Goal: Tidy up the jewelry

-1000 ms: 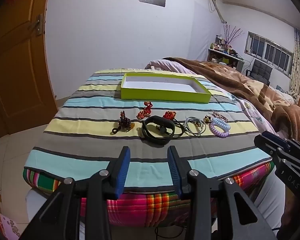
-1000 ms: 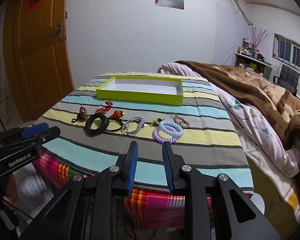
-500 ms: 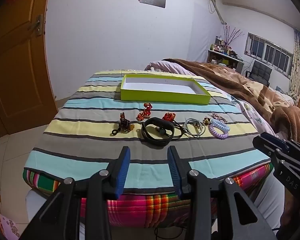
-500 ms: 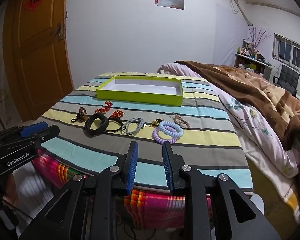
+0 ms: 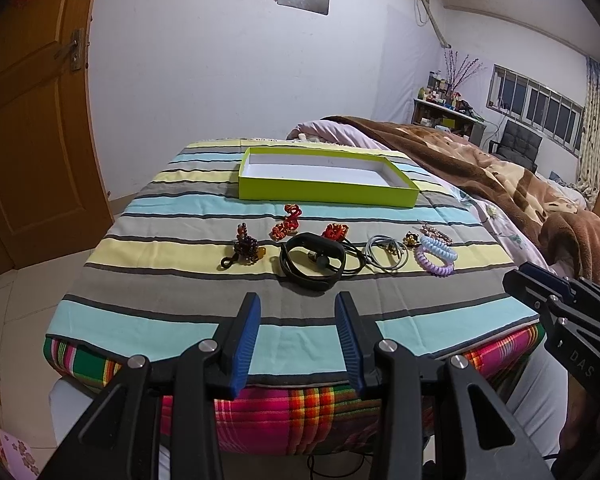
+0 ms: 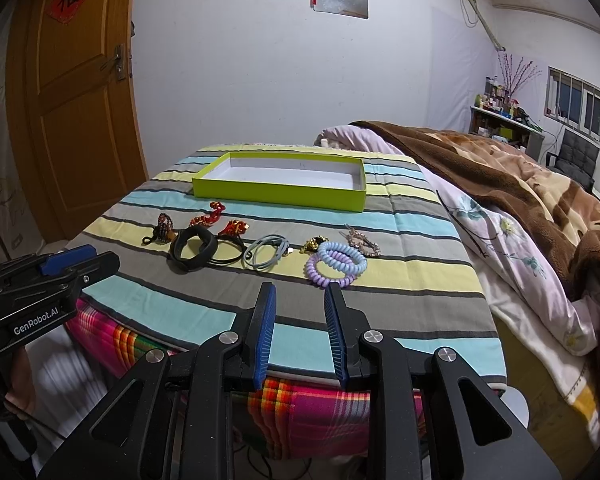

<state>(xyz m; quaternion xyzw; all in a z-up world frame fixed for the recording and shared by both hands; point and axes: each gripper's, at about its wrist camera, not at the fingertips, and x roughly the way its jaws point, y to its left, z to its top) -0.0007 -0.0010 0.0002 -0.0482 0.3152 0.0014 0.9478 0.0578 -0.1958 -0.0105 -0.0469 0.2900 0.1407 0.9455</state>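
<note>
A row of jewelry lies on the striped cloth: a dark bead bracelet (image 5: 244, 249), red knot charms (image 5: 287, 222), a black band (image 5: 313, 262), a grey cord loop (image 5: 386, 258), and purple and blue coil bands (image 5: 436, 256). An empty lime-green box (image 5: 324, 178) sits behind them. My left gripper (image 5: 297, 312) is open and empty, near the cloth's front edge. My right gripper (image 6: 300, 300) is open and empty, just in front of the coil bands (image 6: 336, 264). The box also shows in the right wrist view (image 6: 280, 182).
A bed with a brown blanket (image 5: 500, 176) adjoins the table on the right. A wooden door (image 6: 72, 112) stands at the left. A plaid cloth (image 5: 300, 412) hangs over the table's front edge.
Both grippers have drawn back a little from the table; the jewelry has not moved.
</note>
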